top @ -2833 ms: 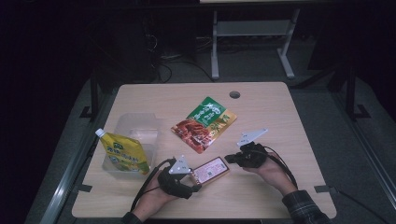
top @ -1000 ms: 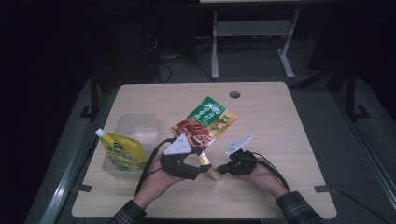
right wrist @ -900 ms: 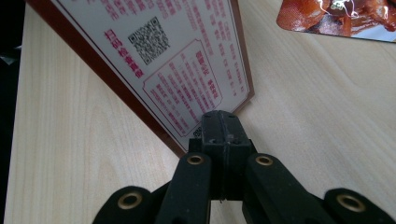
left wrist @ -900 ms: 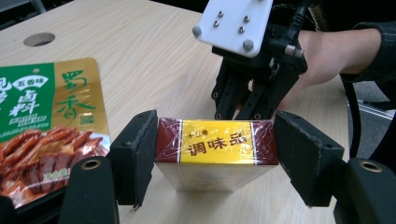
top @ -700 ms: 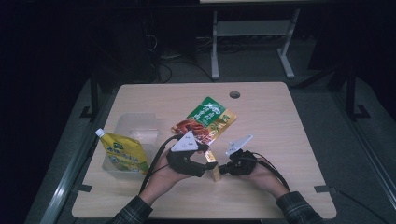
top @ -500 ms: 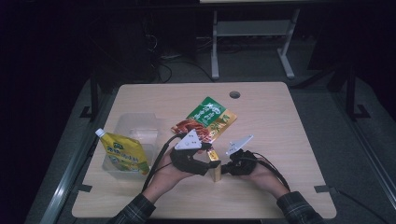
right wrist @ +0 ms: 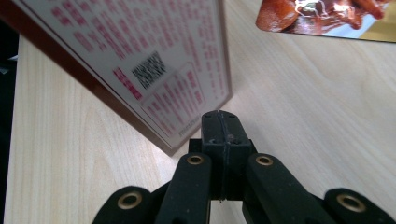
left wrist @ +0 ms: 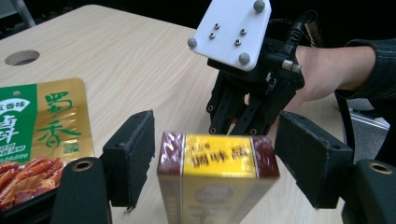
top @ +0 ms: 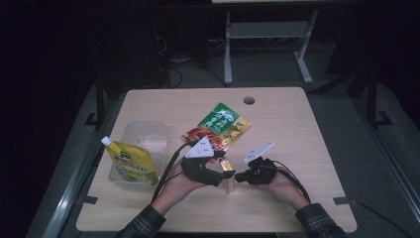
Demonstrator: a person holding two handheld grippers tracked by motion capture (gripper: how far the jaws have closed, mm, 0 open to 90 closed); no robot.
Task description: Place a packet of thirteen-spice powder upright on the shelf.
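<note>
Two grippers are seen at the near edge of the table, with one small red-and-gold box stood upright between them. Left to right, one yellow pouch leans in one clear tray, one green-and-gold snack packet lies flat behind, then come the box and the hands. The left gripper straddles the box top; its jaws have just been opening, and a gap is seen on each side, so nothing is pressed. The right gripper is fully closed, its tips at the box's printed face, possibly touching. Once released, the box could be toppled by a nudge from those tips or by a withdrawing pad.
</note>
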